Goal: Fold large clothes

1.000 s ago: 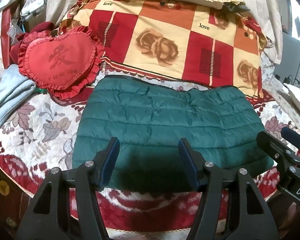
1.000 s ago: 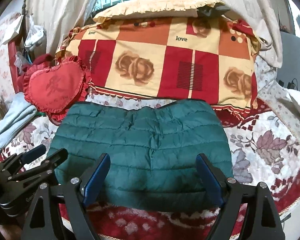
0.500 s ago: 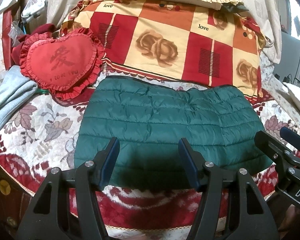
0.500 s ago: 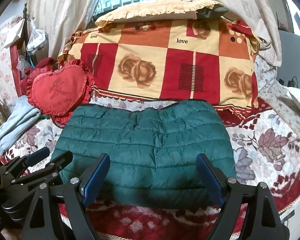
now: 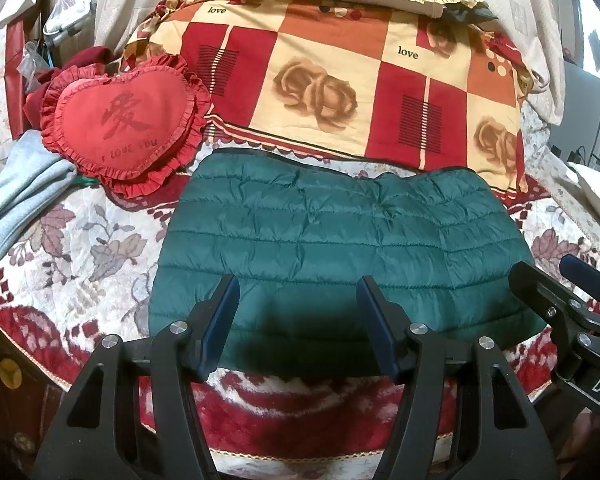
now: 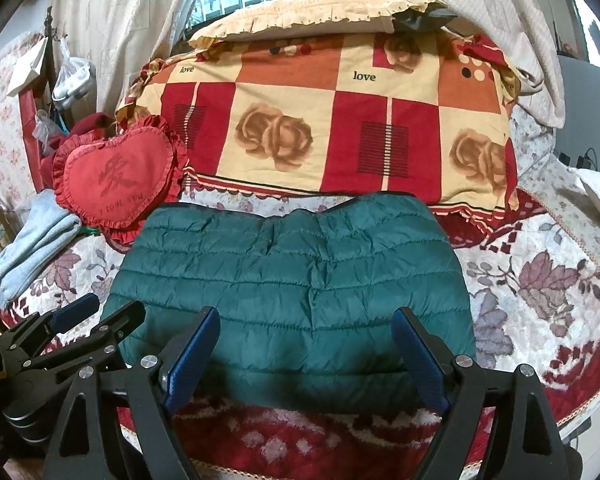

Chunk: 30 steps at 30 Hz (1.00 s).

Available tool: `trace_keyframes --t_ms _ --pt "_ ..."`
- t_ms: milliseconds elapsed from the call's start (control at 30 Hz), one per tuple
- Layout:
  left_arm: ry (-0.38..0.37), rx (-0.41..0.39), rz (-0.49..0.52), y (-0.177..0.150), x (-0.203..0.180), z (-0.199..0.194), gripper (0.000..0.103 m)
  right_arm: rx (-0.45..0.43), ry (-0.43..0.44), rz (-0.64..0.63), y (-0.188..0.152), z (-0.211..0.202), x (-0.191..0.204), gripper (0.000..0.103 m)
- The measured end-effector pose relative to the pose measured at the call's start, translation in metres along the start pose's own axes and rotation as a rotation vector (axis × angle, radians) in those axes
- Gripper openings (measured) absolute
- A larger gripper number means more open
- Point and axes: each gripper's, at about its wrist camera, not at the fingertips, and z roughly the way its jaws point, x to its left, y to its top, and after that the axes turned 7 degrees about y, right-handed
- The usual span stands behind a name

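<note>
The green quilted jacket [image 5: 340, 248] lay folded flat on the floral bedspread [image 5: 80, 248], below the checked pillow [image 5: 340, 76]. Left gripper [image 5: 298, 292] and right gripper [image 6: 306, 322] hung above its near edge, jaws spread, grasping nothing.

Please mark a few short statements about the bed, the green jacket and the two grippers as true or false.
1. The green jacket lies folded on the bedspread. True.
2. The left gripper is clamped on the jacket. False: its jaws are open and hold nothing.
3. The heart cushion sits to the left of the jacket. True.
4. The right gripper holds the grey cloth. False: it is open and empty, and the cloth lies far to the left.
5. The checked quilt covers the jacket. False: it lies behind it.
</note>
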Motion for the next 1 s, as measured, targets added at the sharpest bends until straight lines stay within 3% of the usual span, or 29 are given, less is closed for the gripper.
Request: trace_keyframes --t_ms 1000 --pt "0.001 -0.004 0.019 -0.0063 -0.0017 0.0050 0.061 0.029 0.011 0.006 -0.0036 0.0073 0.0061 0.086"
